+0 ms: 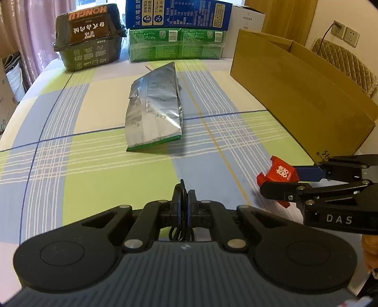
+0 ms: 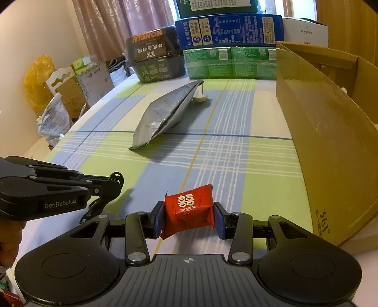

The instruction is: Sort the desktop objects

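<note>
Red packet (image 2: 189, 210) with white characters sits pinched between the blue-padded fingers (image 2: 157, 218) of the right gripper (image 2: 189, 218), low over the near edge of the bench (image 2: 236, 165), which wears a checked green, blue and cream cloth. The left gripper (image 1: 185, 205) is level just beside it, its fingers pressed together on a thin black cord (image 1: 182, 189). Along the right side stands a big open cardboard box (image 2: 326, 146), close to the packet. A silver foil bag (image 1: 154, 106) lies flat mid-bench, well apart from both grippers. At the far end are a blue carton (image 1: 177, 14) stacked on a green carton (image 1: 176, 44), and a dark food container (image 1: 88, 37) beside them. A small pale spoon (image 2: 200, 98) pokes out behind the bag.
</note>
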A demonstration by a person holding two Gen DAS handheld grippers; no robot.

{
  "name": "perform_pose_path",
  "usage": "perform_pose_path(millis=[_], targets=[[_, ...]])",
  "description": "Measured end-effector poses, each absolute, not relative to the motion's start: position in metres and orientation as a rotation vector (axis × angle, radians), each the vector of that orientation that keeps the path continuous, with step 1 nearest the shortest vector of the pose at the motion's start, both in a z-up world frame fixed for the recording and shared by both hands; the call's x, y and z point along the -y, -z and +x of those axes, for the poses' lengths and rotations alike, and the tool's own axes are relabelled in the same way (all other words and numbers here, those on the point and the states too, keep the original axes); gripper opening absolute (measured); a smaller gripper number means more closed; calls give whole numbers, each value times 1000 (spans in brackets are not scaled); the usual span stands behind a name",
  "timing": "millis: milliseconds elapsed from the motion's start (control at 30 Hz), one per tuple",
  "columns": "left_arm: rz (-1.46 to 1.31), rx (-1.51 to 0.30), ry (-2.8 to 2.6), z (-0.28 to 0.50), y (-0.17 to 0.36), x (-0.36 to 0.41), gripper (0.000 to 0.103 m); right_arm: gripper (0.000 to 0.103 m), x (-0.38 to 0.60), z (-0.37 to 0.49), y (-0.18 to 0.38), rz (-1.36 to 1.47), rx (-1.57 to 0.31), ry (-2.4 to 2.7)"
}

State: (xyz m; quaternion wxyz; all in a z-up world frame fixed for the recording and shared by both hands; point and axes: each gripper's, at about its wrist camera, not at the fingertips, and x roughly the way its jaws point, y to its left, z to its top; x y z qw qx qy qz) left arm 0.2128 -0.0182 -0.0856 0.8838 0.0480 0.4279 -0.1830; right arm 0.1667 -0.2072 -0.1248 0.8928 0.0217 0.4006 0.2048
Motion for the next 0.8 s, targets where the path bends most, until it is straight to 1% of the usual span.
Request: perform_pose_path(millis=[500, 800], targets=[[66, -851, 405, 195, 67, 24, 2, 40, 206, 152, 114, 31, -789, -414], [-48, -811, 407, 155, 39, 41, 2, 40, 231, 110, 80, 54, -766, -344]])
